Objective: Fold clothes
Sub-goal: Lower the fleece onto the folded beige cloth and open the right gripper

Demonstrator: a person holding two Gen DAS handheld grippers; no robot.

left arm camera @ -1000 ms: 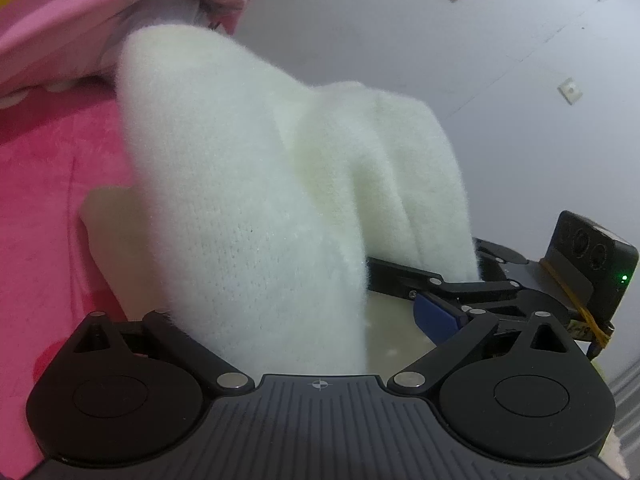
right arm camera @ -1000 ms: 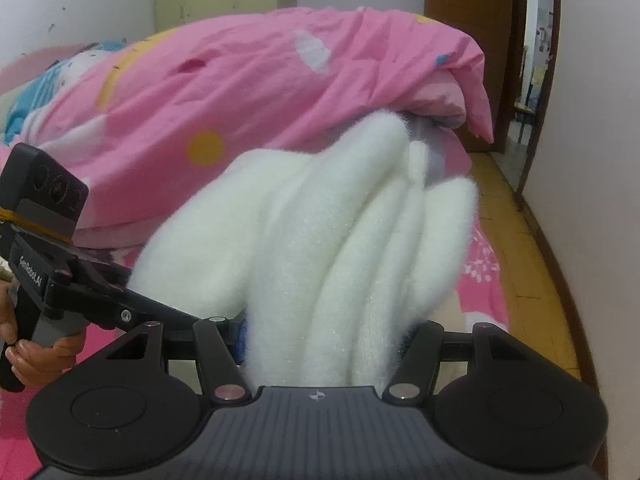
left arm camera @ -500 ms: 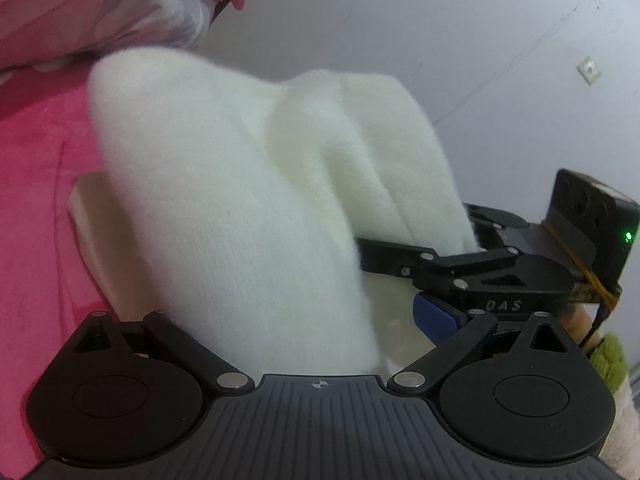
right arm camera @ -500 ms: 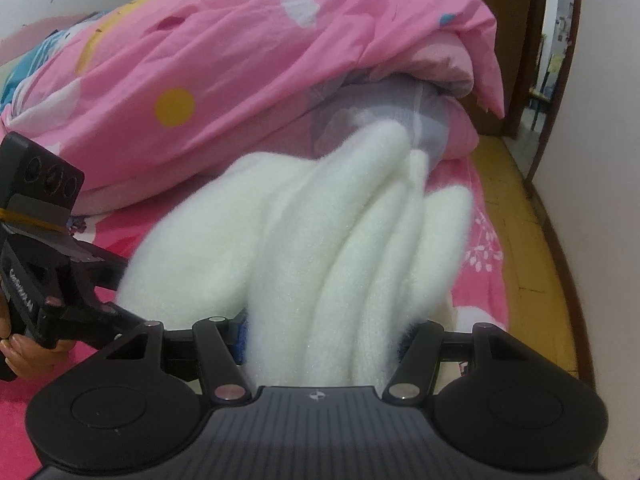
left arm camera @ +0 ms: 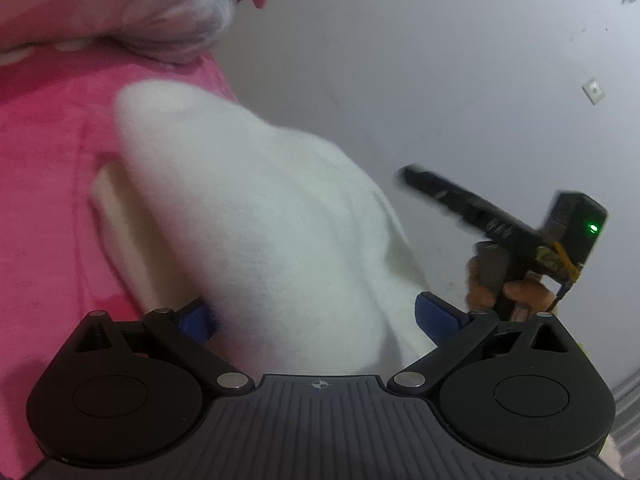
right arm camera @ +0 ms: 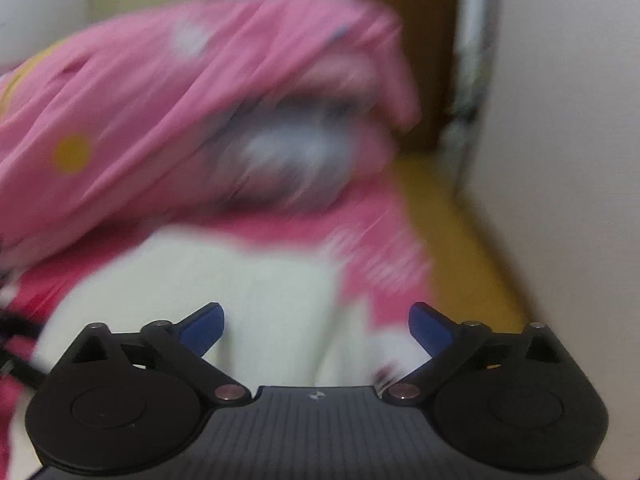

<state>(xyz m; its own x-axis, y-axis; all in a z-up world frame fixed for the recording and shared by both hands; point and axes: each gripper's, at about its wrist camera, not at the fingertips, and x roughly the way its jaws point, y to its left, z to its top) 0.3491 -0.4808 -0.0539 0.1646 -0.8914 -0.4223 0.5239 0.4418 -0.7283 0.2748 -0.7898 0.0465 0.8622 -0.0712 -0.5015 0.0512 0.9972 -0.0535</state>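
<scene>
white fuzzy garment (left arm camera: 260,240) lay heaped on the pink bed sheet (left arm camera: 44,200), below the bunched pink quilt (right arm camera: 160,92). left gripper (left arm camera: 316,316) had its blue pads spread wide, the cloth bulging between them, seemingly unpinched. right gripper (right arm camera: 316,324) was spread too, empty above the garment, though that view was blurred. a hand (left arm camera: 508,288) held it up beside the wall (left arm camera: 440,60).

right wrist view: all smeared, your pink quilt (right arm camera: 168,92) shows no print detail | white garment (right arm camera: 208,280) edges soft, lower part hidden behind your right gripper (right arm camera: 316,326) | left view: right gripper (left arm camera: 460,200) blurred, fingers perhaps apart | garment (left arm camera: 260,240) covers the left gripper (left arm camera: 316,316) gap
</scene>
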